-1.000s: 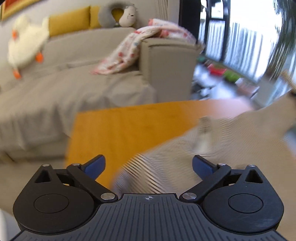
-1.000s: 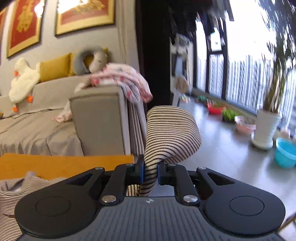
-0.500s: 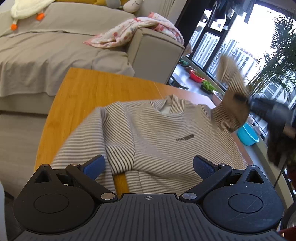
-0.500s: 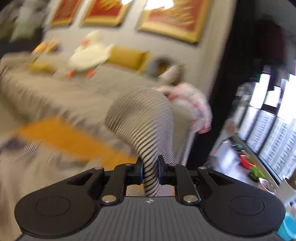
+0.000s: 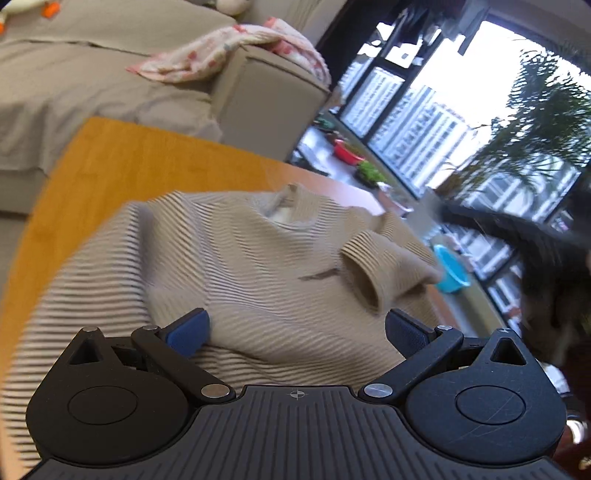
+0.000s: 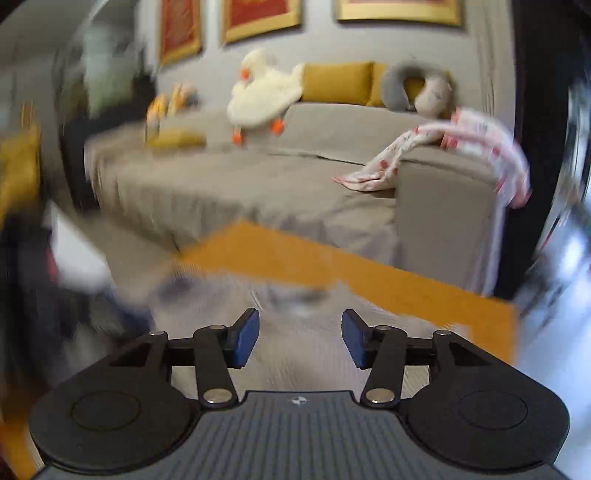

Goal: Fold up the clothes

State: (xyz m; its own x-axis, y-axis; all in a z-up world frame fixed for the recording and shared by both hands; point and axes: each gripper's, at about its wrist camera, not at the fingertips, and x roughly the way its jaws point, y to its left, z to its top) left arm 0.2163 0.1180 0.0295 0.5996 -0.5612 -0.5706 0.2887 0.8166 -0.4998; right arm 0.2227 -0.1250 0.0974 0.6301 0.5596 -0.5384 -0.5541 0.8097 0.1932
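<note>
Our wooden table (image 5: 122,162) holds the striped sweater (image 5: 236,266), spread flat just ahead of both tongs. One sleeve (image 5: 373,266) lies folded across its chest. Our left tongs (image 5: 295,328) and right tongs (image 6: 299,336) gape wide, holding nothing. We think the other sleeve comes next, so our left tongs must pinch it.

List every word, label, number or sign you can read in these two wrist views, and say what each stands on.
No text can be read.
Dark mark on the chest of the striped sweater: a print of some kind, too blurred to read.
Red and gold framed pictures on the wall above the sofa: too blurred to tell whether they carry writing.
Small crosshair emblem on the left gripper and right gripper: a symbol, no letters.
</note>
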